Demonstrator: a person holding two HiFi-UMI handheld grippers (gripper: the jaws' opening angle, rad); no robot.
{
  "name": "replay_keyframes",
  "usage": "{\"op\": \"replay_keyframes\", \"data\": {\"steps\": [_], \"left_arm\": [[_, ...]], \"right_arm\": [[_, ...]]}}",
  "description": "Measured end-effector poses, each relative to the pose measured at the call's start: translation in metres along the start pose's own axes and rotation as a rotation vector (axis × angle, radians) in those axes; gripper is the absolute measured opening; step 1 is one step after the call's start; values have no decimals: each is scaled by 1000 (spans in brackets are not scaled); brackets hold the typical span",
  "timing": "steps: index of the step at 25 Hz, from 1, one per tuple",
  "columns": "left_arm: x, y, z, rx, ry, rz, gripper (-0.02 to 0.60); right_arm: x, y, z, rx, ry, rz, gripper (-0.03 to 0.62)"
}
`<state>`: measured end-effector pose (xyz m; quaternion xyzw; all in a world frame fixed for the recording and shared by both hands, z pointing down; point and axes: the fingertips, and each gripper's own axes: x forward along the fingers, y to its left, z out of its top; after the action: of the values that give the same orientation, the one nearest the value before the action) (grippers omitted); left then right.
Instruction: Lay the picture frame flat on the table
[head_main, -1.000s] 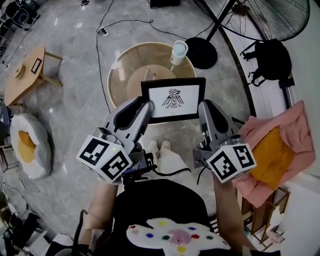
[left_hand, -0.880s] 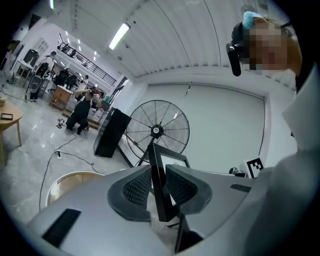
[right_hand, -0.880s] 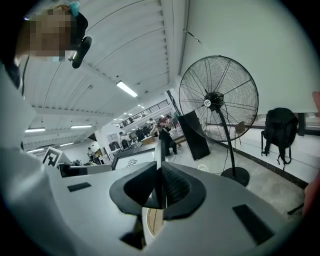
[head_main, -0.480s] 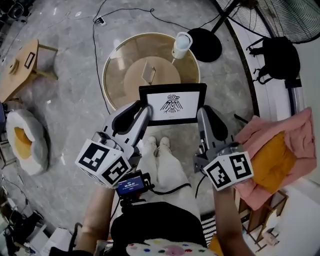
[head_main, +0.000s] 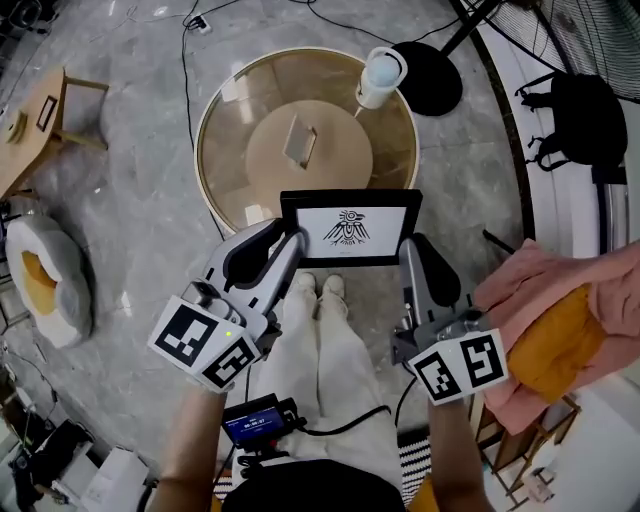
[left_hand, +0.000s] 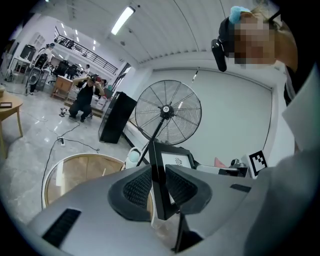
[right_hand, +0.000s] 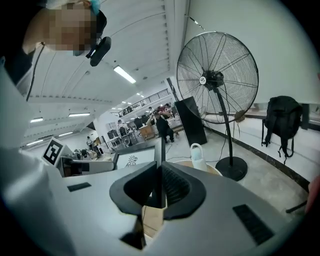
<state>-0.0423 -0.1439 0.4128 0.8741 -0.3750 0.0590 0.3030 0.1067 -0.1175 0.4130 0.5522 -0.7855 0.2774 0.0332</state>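
A black picture frame (head_main: 350, 228) with a bird drawing hangs in the air over the near rim of the round glass table (head_main: 215, 110), its face turned up toward the head camera. My left gripper (head_main: 290, 240) is shut on the frame's left edge; in the left gripper view the black edge (left_hand: 157, 180) sits between the ribbed pads (left_hand: 137, 187). On the frame's right edge my right gripper (head_main: 412, 248) is shut too, and the thin edge (right_hand: 159, 165) runs up between its pads (right_hand: 172, 185).
A white jug (head_main: 380, 75) stands at the table's far right rim, and a small card (head_main: 300, 140) shows under the glass. A fan's black base (head_main: 435, 80) lies beyond. Pink cloth over an orange cushion (head_main: 560, 330) is at the right, a backpack (head_main: 590, 120) farther back.
Both grippers keep their hold on the frame. Frame and grippers have drawn back from over the table's middle to its near rim, and the head view has shifted.
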Motion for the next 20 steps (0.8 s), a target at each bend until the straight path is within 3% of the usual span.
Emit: {"op": "replay_keyframes", "data": {"steps": [20], "left_arm": [[56,60,-127,-57,117,-18,97]], "right_arm": [[49,-75,-139,34,125,-58,55]]}}
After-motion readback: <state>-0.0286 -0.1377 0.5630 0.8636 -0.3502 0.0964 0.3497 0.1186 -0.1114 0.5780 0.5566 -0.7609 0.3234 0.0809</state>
